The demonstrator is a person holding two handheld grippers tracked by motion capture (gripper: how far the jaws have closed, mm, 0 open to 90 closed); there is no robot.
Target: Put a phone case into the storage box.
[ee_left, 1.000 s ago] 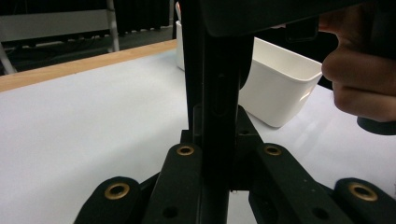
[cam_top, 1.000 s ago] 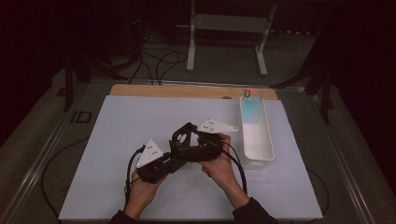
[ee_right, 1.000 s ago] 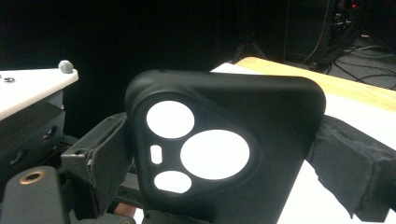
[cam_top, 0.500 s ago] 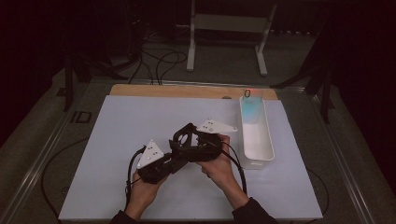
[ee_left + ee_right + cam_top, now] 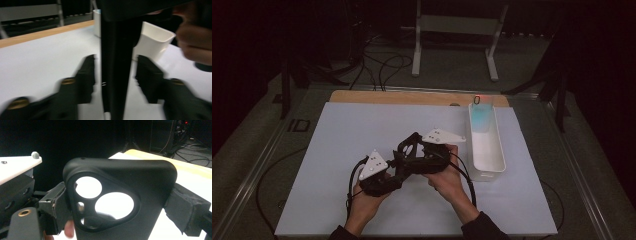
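Left hand-held gripper [image 5: 115, 75] jaws just opened off phone case [image 5: 120, 200], right hand-held gripper [image 5: 120, 207] clamping its sides, case upright, camera cutouts topmost

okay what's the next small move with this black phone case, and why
Probably draw the left gripper back from the phone case. Its jaws have just been opening and now stand apart on either side of the case's edge without pressing it, while the right gripper clamps the case across its width. The white bin stands close by.

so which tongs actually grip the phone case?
The right tongs: their pads press both sides of the black phone case. The left tongs only straddle its edge, gaps showing.
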